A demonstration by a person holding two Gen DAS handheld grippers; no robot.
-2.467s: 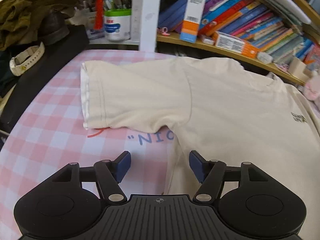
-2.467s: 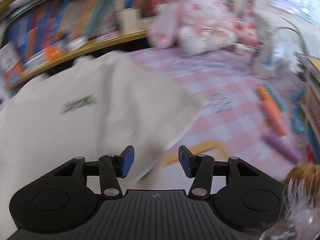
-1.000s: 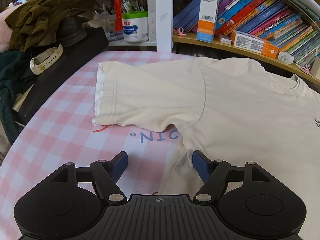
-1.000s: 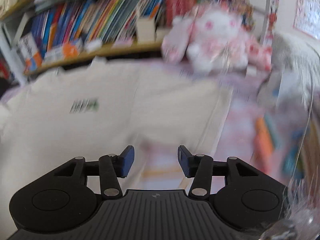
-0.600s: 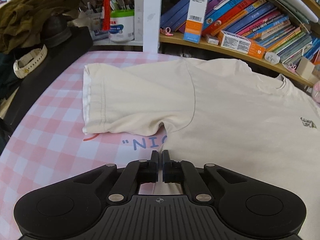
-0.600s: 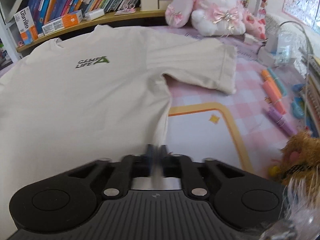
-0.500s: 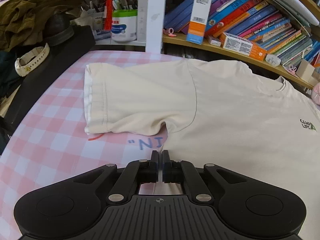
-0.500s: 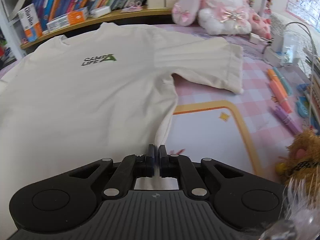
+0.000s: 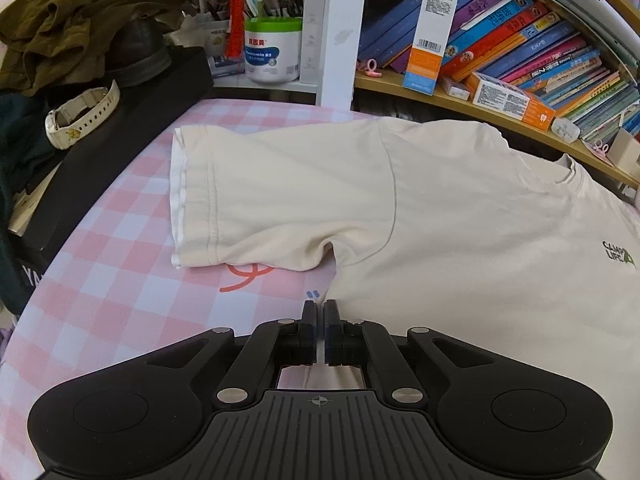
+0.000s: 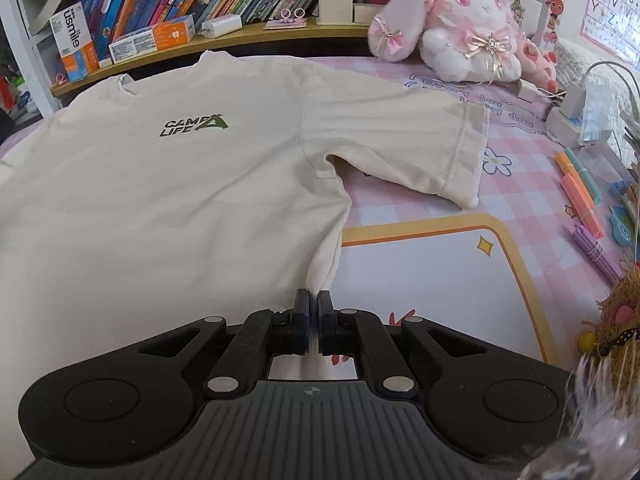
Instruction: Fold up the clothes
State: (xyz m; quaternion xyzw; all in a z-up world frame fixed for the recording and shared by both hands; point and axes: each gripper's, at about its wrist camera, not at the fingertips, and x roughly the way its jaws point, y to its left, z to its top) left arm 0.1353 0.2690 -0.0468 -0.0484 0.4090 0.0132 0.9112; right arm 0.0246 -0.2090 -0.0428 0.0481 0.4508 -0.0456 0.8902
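Both claws, wide apart a second ago, have since closed on the shirt's side edges. Left claw is pinched narrow, its blue pads meeting on the cream T-shirt just below the armpit, where the fabric's side seam meets the pink checked bench. Right claw is clamped tight on the opposite side edge, a ridge of cloth rising between its pads. Spread flat, front up, the shirt lies across the bench with both short sleeves out and its green chest logo showing, collar toward the bookshelf.
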